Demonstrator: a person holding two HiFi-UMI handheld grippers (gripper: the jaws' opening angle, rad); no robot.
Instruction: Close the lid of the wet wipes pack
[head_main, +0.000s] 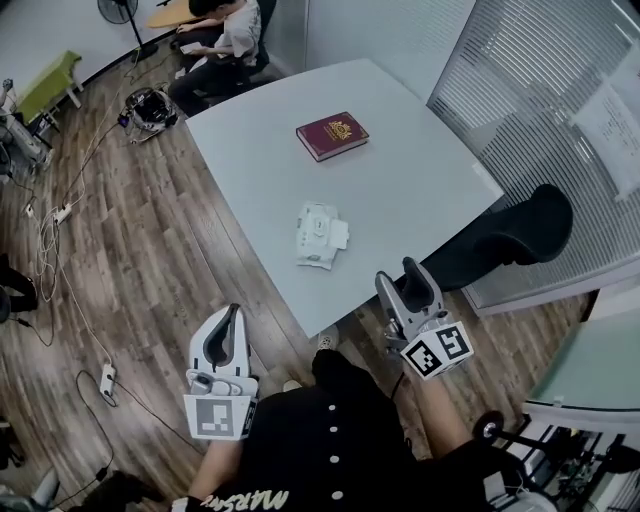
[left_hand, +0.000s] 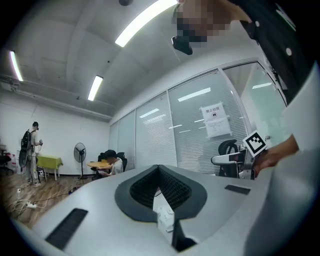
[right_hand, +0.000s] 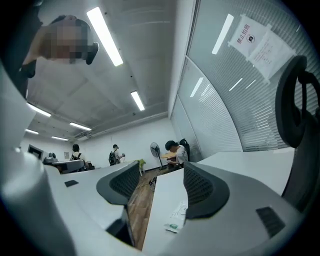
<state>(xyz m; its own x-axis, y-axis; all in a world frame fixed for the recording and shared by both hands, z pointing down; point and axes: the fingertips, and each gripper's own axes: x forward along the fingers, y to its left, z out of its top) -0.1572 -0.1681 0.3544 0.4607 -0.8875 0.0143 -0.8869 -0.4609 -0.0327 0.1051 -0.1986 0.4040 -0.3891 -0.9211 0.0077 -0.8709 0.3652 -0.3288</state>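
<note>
while i stand at the near corner of the table, both my grippers hang short of its edge, over the wooden floor. my left gripper is out to the left, well clear of the table, and in its own view its jaws are pressed together at the tips with nothing caught between them. my right gripper sits just beside the table's near edge; its own view shows the jaws spread wide, holding nothing. past both of them the wet wipes pack lies flat on the table, near the edge and untouched. it is white, with a pale flap jutting from its right side; i cannot tell how far the lid stands open. the pack shows low in the slot under my left jaws and below the gap of my right ones. further on, a dark red booklet rests near the table's middle. a black chair stands to the right by the glass wall. at the far end a person sits bent over a small table.
</note>
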